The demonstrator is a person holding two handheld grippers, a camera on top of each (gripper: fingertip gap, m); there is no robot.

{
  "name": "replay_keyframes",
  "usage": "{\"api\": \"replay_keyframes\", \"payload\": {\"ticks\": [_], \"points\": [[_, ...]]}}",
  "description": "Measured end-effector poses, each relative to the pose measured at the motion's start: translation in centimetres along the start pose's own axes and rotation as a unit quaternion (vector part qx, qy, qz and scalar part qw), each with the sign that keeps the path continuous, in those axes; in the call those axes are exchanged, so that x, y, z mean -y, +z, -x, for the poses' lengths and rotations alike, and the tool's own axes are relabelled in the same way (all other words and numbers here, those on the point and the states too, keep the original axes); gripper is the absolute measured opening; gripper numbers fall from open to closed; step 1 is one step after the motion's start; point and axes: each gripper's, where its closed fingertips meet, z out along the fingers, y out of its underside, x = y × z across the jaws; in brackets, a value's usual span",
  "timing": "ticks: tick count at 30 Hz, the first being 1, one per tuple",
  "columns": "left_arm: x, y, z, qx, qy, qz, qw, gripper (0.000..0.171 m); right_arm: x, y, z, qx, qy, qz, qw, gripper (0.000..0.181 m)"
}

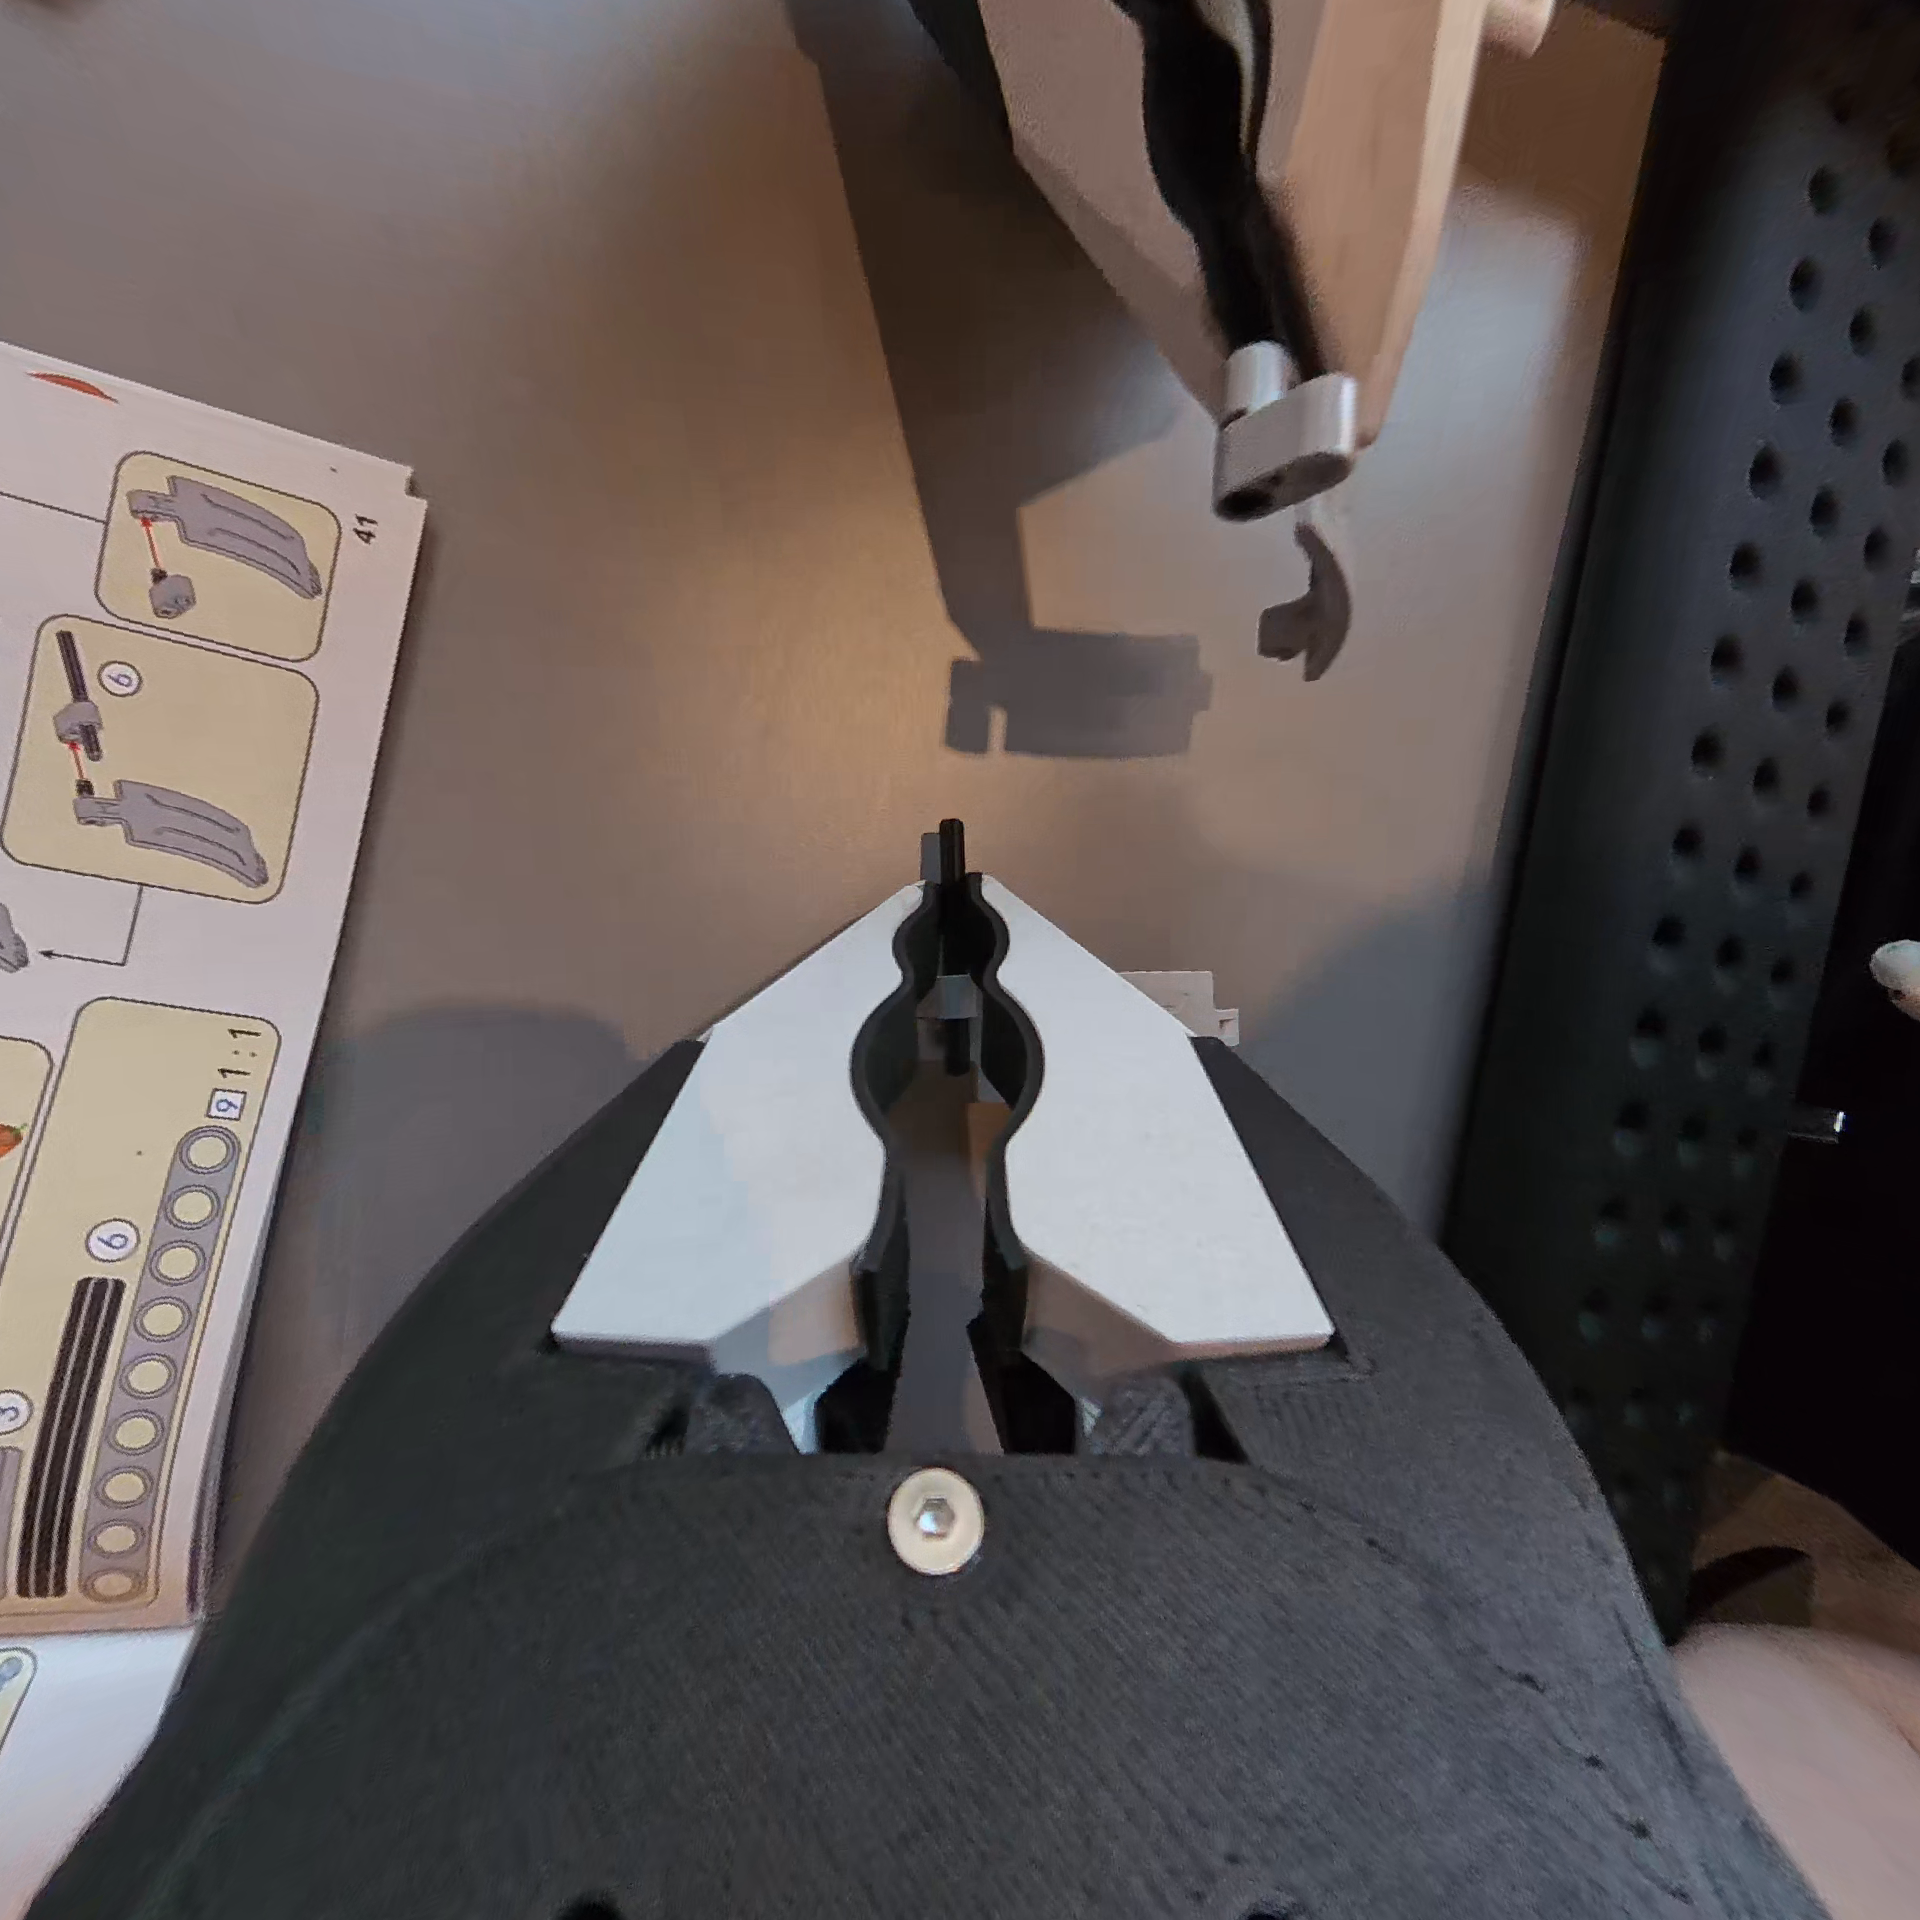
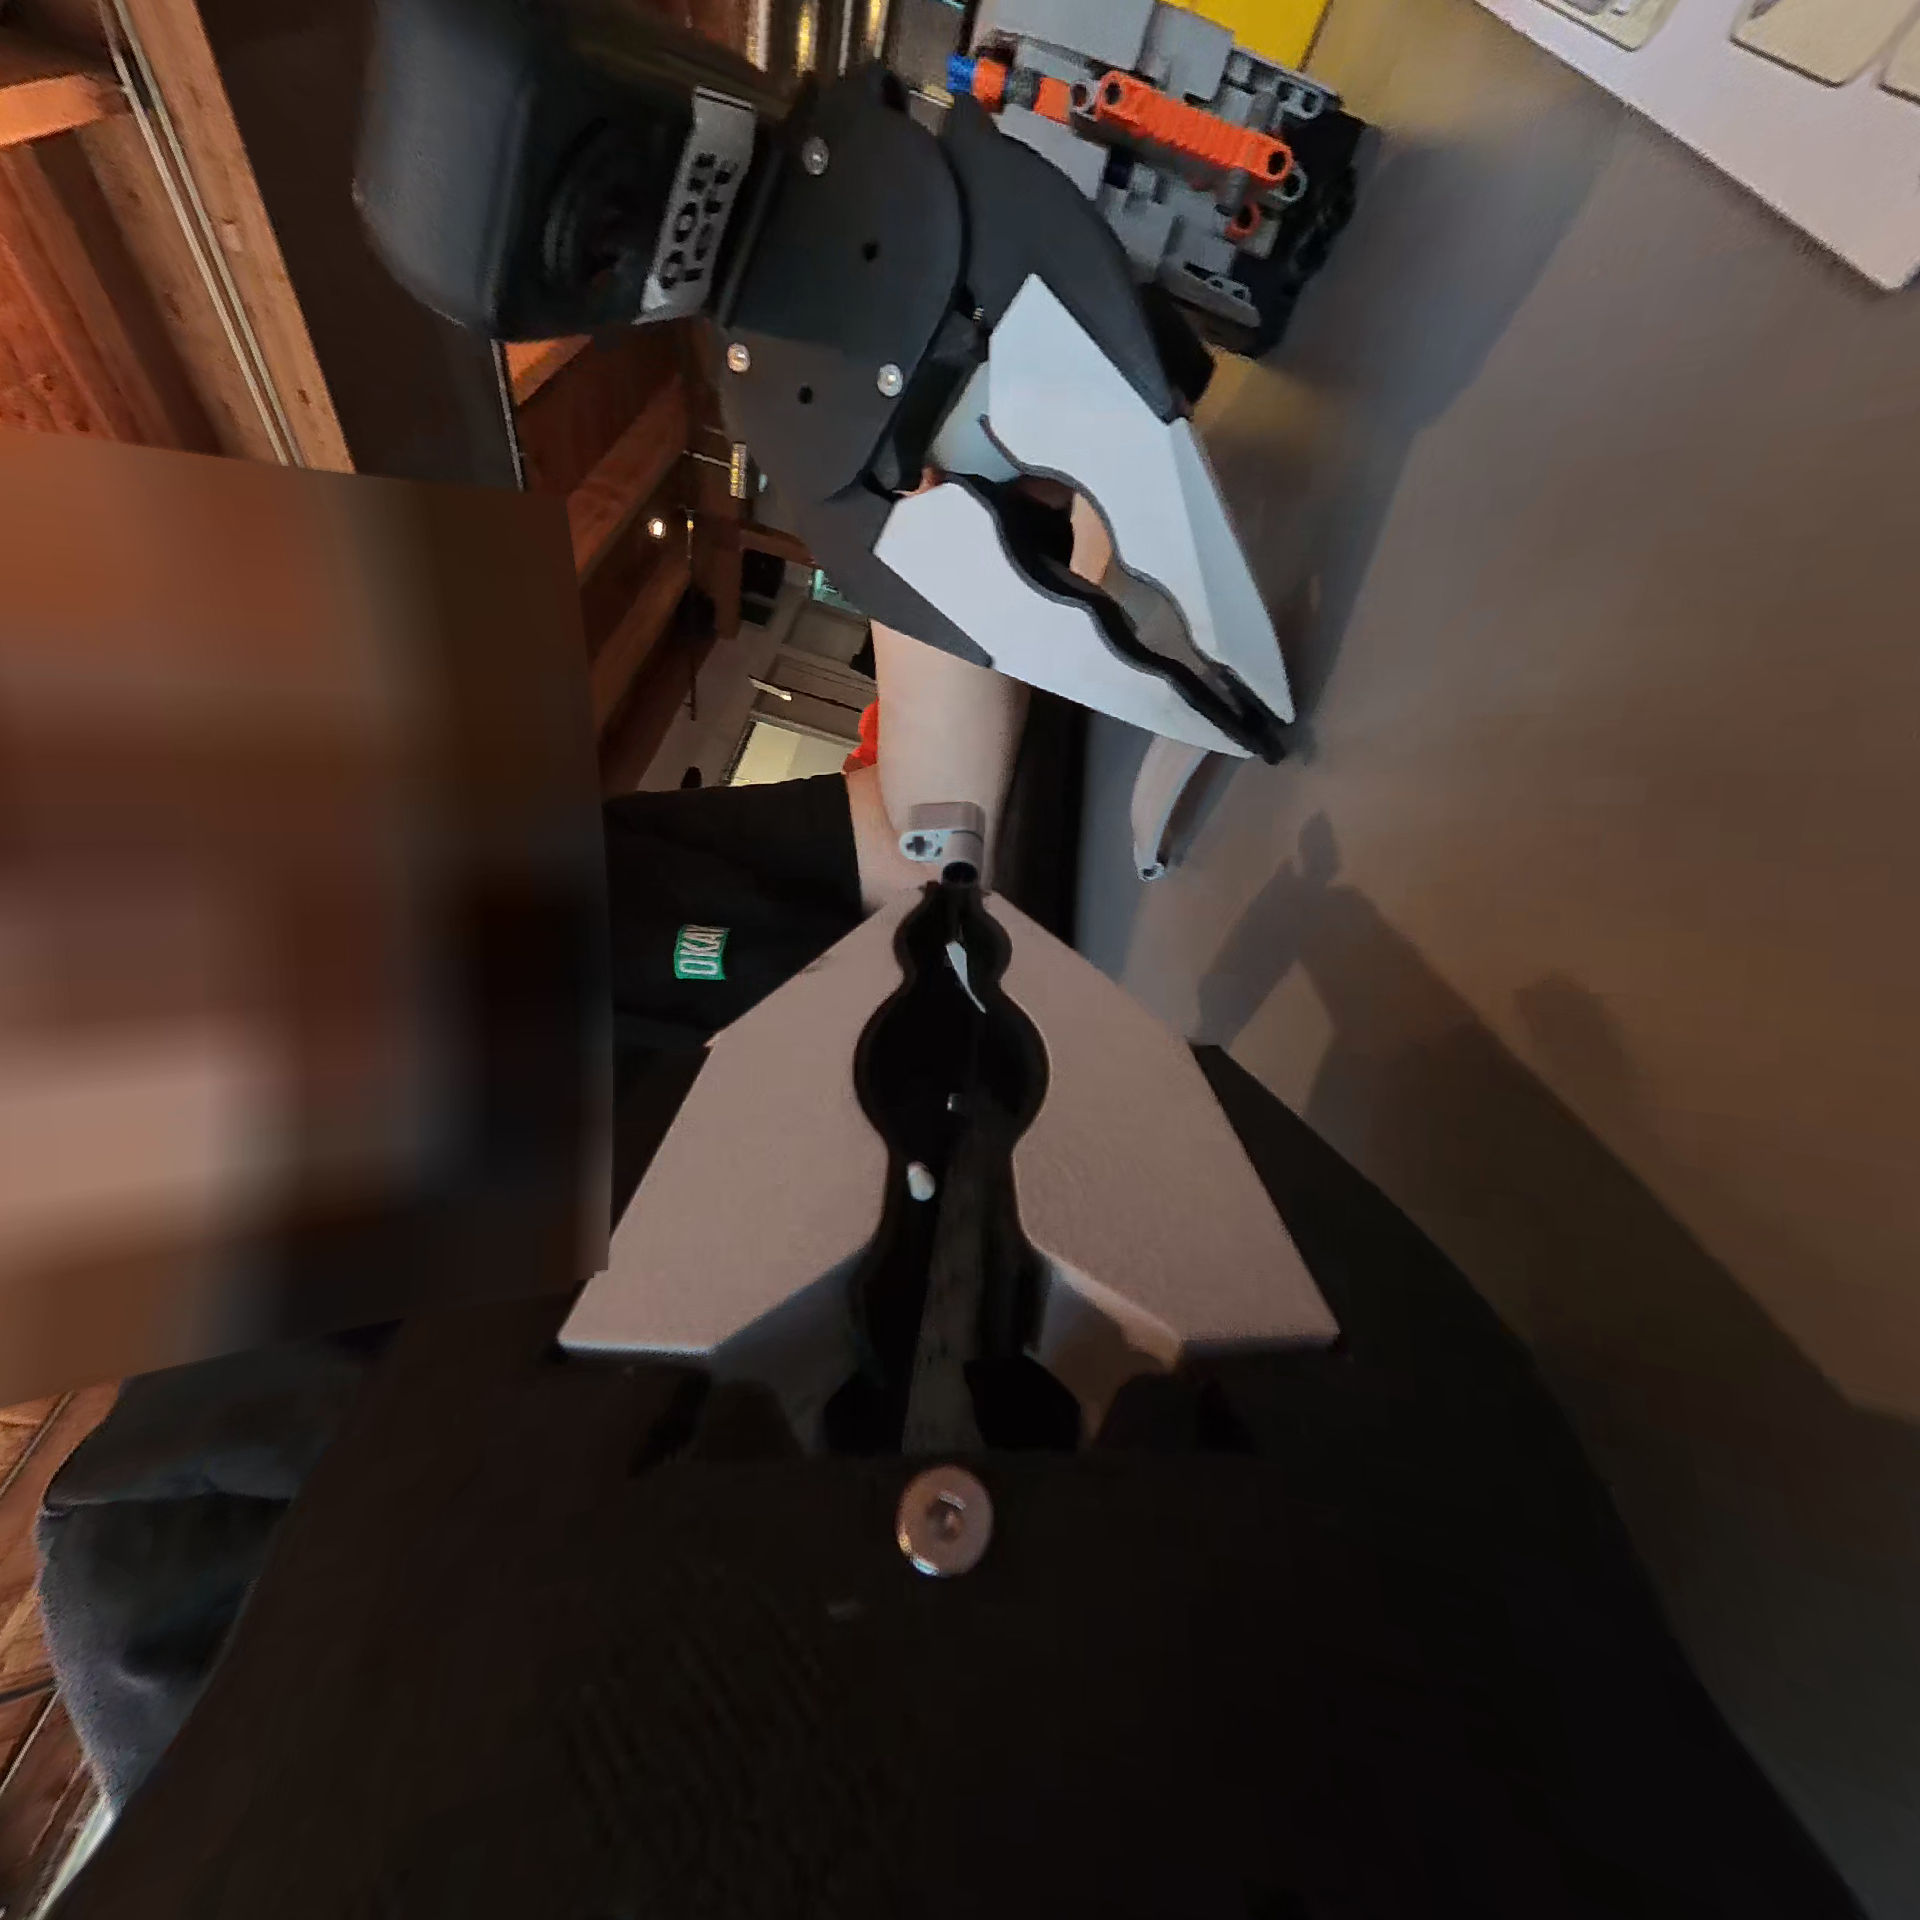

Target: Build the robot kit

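Observation:
My left gripper point(image 1: 951, 885) is shut on a thin black pin point(image 1: 951, 840) that pokes out past its fingertips, with a small grey bit between the fingers. It hangs low over the grey tabletop point(image 1: 644, 520). My right gripper point(image 2: 956, 896) is shut on a black axle point(image 2: 961, 1184) with a grey connector point(image 2: 940, 831) on its end. It also shows in the left wrist view point(image 1: 1283, 358), holding the connector point(image 1: 1283, 447) above the table. A grey curved panel piece point(image 1: 1304, 613) lies beneath the connector. The left gripper point(image 2: 1273, 732) shows beside that piece point(image 2: 1169, 810).
An open instruction booklet point(image 1: 197, 935) lies at the left. A black perforated wall point(image 1: 1766, 831) stands along the right. A grey and orange brick model point(image 2: 1174, 135) sits behind the left gripper. A person's arm point(image 2: 935, 707) is behind the grippers. Tip to tip, the grippers are about 8 cm apart.

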Motion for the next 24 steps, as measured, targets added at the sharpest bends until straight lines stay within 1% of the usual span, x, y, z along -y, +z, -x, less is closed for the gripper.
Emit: {"api": "replay_keyframes", "payload": {"ticks": [1, 5, 9, 11, 16, 24], "points": [[0.0, 0.0, 0.0, -0.004, -0.004, -0.003, 1.0, 0.002, 0.0, -0.1, -0.5, -0.012, 0.004, 0.001, 1.0, 0.0], [0.2, -0.2, 0.0, -0.026, -0.036, -0.013, 0.999, 0.018, -0.2, -0.1, -1.4, -0.036, 0.011, 0.004, 0.999, 0.0], [-0.1, -0.2, -0.1, -0.025, -0.032, -0.003, 0.999, 0.012, -0.3, -0.1, -1.9, -0.049, 0.017, 0.008, 0.999, 0.0], [-0.3, 0.1, -0.3, -0.026, -0.023, 0.007, 0.999, 0.003, -0.4, -0.1, -2.0, -0.052, 0.018, 0.008, 0.998, 0.0], [-0.4, 0.2, -0.5, -0.018, -0.007, 0.016, 1.0, 0.002, -0.3, 0.1, -2.1, -0.052, 0.017, 0.008, 0.998, 0.0], [1.5, -0.3, -0.7, -0.015, 0.017, -0.029, 0.999, 0.001, 0.3, -0.5, -2.6, -0.065, 0.022, -0.012, 0.998, 0.001]]}}
